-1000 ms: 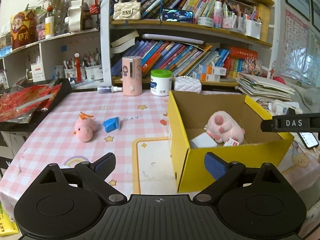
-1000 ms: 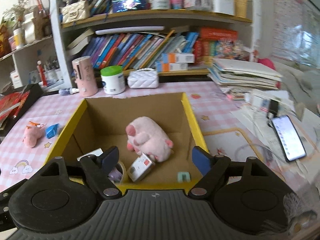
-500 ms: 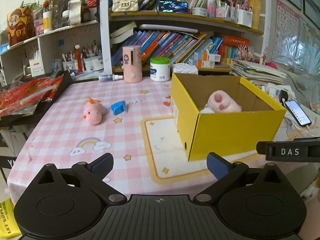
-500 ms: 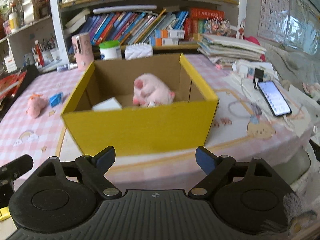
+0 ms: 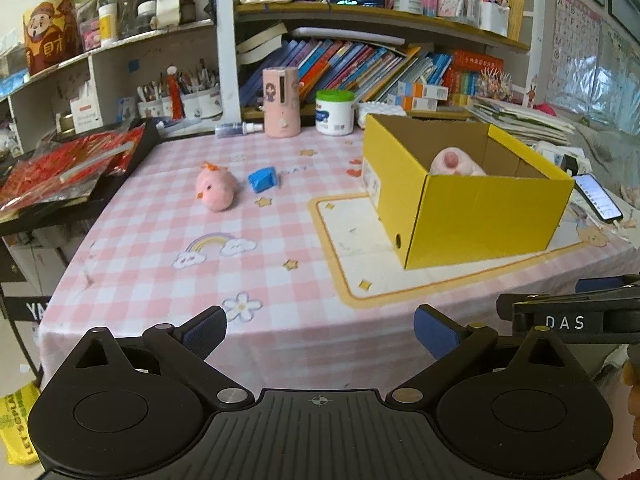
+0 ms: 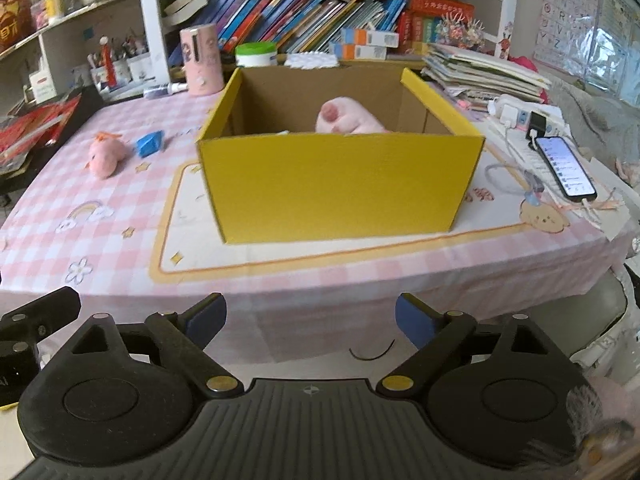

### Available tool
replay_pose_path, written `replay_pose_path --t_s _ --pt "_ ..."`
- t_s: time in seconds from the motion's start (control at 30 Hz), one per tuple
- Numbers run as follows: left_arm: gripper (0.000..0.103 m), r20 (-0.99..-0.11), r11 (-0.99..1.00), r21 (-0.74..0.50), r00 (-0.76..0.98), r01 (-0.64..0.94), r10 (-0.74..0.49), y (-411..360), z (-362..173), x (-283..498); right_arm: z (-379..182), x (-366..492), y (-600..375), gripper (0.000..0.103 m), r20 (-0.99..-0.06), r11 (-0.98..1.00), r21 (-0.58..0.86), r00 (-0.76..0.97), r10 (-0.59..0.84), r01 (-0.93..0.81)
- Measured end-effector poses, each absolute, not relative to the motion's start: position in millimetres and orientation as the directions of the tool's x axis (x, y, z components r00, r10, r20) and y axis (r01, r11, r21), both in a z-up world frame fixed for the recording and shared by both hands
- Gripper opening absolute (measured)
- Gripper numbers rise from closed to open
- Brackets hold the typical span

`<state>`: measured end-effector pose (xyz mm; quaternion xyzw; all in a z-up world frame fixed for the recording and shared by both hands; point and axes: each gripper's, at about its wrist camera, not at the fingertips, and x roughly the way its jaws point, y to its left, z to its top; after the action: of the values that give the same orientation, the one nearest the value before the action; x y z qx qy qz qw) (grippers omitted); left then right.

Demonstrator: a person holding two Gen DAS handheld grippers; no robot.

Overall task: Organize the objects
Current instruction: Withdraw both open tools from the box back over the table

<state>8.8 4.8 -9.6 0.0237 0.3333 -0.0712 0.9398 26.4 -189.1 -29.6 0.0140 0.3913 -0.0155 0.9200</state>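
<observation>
Both grippers are hanging spread and empty off the near edge of the worktop (image 5: pixel 168 264). The yellow box (image 6: pixel 340 184) is sitting straight ahead of the right gripper (image 6: pixel 310 322), holding a pink plush (image 6: pixel 348 120). Ahead-left of the left gripper (image 5: pixel 318 330), a small pink toy (image 5: pixel 216 190) and blue block (image 5: pixel 262 178) are lying just beside each other.

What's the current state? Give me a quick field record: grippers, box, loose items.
left gripper: open, empty, short of the table edge
right gripper: open, empty, short of the table edge
box: yellow, open top, on the table
in box: pink plush; other contents hidden by the front wall
loose on table: pink toy, blue item, apart, left of the box
phone: right of box, screen lit
</observation>
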Motion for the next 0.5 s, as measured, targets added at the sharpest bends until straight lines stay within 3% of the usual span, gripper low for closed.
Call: replay_pose_path --t_s 0.5 --pt "0.101 -0.65 0.997 0.009 0.758 0.073 -0.05 43 -14 -14 -37 14 -142 0.094 -0.743 0.998 0.017 0.667 0.056 -0.065"
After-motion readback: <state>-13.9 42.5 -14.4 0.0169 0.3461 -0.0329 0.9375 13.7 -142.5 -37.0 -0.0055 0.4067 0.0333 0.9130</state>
